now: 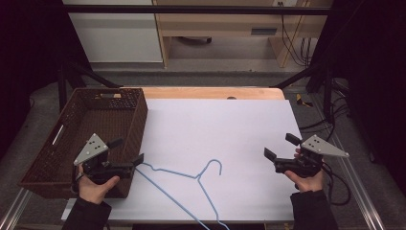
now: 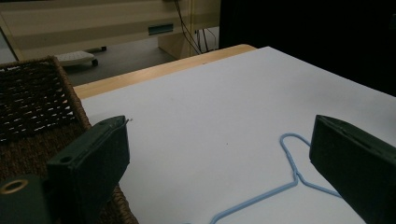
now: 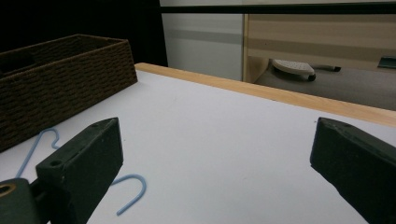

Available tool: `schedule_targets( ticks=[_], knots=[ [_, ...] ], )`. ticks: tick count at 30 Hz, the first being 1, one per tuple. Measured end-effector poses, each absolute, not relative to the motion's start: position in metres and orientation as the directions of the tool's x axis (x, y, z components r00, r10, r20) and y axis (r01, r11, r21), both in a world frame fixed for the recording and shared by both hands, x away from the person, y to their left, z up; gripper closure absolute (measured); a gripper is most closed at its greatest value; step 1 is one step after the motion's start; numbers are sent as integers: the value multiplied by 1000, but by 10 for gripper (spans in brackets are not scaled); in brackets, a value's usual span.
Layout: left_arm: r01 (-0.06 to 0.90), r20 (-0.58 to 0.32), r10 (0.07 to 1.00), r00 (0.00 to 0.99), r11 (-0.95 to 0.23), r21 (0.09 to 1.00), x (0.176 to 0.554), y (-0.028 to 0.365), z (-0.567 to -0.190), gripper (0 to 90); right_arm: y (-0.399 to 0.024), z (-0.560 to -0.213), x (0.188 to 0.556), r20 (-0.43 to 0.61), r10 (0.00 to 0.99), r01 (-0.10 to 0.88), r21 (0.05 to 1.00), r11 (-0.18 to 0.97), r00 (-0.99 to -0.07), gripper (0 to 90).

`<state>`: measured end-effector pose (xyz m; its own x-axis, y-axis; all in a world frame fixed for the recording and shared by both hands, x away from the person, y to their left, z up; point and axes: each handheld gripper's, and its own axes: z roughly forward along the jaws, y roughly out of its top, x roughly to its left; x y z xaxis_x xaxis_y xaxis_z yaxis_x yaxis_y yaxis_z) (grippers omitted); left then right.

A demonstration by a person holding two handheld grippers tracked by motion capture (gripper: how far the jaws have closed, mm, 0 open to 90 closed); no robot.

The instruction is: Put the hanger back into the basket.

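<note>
Because the light blue wire hanger (image 1: 191,184) is thin and lies flat on the smooth white counter (image 1: 225,124), a gripper closing on it could skid off or merely push it; part of it already overhangs the near edge, so a nudge might tip it off. Both the left gripper (image 1: 128,155) and right gripper (image 1: 280,145) are spread apart, empty. Just left sits a dark woven wicker basket (image 1: 139,115), its rough rectangular weave liable to snag the hook.

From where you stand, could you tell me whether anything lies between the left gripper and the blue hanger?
Nothing visible does. The left gripper is open beside the basket, and only bare white tabletop separates it from the blue hanger.
</note>
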<state>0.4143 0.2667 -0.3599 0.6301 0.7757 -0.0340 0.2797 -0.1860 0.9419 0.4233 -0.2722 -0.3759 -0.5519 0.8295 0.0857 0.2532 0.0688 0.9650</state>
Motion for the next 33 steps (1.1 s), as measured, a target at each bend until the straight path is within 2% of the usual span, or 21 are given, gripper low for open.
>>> schedule_targets(
  ticks=[9,15,22,33],
  knots=[
    [274,-32,779,626,-181,944,414,269,-360,50,-272,-373,421,98,824,254,966,57,-558,32],
    [273,-27,779,627,-188,943,414,268,-361,53,-263,-370,420,86,817,273,958,89,-570,41],
    [270,-21,766,642,-201,942,414,265,-361,59,-240,-366,417,91,793,302,945,121,-602,51],
    [281,-16,747,665,-230,932,415,253,-367,69,-179,-369,411,68,725,385,879,281,-685,87]
  ],
)
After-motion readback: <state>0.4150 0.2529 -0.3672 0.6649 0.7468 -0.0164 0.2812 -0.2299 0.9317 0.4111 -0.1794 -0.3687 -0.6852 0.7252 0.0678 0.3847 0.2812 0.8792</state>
